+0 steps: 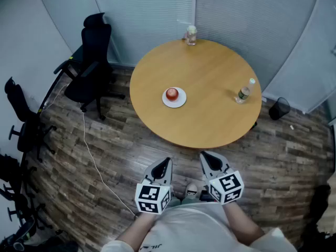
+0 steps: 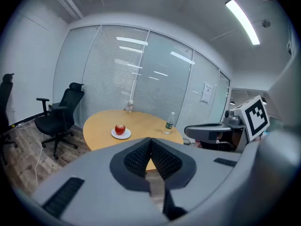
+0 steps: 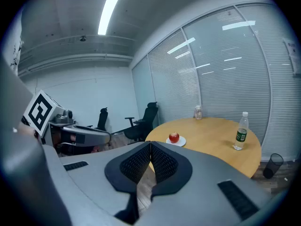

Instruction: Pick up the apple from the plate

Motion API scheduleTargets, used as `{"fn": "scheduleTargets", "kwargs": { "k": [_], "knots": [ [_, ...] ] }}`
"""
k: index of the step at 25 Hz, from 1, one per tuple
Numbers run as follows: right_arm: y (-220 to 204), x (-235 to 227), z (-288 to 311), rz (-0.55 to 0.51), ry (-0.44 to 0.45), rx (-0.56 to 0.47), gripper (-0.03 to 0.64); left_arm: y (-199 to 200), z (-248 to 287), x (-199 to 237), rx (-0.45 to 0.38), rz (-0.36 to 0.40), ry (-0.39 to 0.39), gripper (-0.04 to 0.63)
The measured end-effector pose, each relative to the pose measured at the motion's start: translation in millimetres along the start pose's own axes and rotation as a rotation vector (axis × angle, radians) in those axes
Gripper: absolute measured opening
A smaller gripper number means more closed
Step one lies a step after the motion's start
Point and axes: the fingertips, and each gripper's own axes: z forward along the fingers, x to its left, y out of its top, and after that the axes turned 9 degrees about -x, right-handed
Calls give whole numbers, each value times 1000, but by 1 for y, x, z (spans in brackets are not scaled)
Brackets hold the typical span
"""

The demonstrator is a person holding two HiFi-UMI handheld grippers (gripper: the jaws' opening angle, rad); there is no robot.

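Chairs come first at the far left. A black office chair (image 1: pixel 90 62) stands on the plank floor (image 1: pixel 110 140) just beside the left rim of the round wooden surface (image 1: pixel 210 72). A second dark chair (image 1: pixel 21 117) stands further left, by the wall. A thin white cable (image 1: pixel 90 156) trails across the floor from the nearer chair toward the person.

The left tongs (image 1: pixel 166 163) are held low in front of the person's body, off the surface and just short of its near rim, tipped a little downward. Their marker cube (image 1: pixel 152 197) sits at the rear. In the left gripper view the two ribbed pads (image 2: pixel 136 157) meet tip to tip, closed together with nothing between them.

The red apple (image 1: pixel 171 94) rests on a small white plate (image 1: pixel 181 102) a little left of the surface's middle, well apart from both tongs. A clear jar (image 1: pixel 191 35) stands upright at the far rim, beyond the plate.

The right tongs (image 1: pixel 205 156) are held just beside the left ones at much the same height and tilt. In the right gripper view their pads (image 3: pixel 138 163) are likewise pressed together and empty.

A water bottle (image 1: pixel 244 91) with a green label stands upright near the right rim. A black bin (image 1: pixel 279 108) sits on the floor past that rim, against the wall of blinds (image 1: pixel 157 14).
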Motion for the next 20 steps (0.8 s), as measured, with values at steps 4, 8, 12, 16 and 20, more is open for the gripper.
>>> {"fn": "scheduleTargets", "kwargs": {
  "k": [4, 8, 12, 16, 20],
  "knots": [
    [-4, -2, 2, 26, 5, 9, 31, -1, 2, 1, 5, -3, 8, 3],
    [-7, -5, -2, 25, 18, 17, 31, -3, 3, -3, 9, -3, 20, 3],
    [-9, -16, -2, 48, 27, 22, 32, -2, 7, -9, 6, 6, 36, 3],
    [-6, -24, -1, 38, 57, 18, 32, 0, 12, -12, 4, 9, 69, 3],
    [-6, -33, -4, 18, 84, 13, 32, 1, 17, -21, -11, 0, 99, 3]
  ]
}}
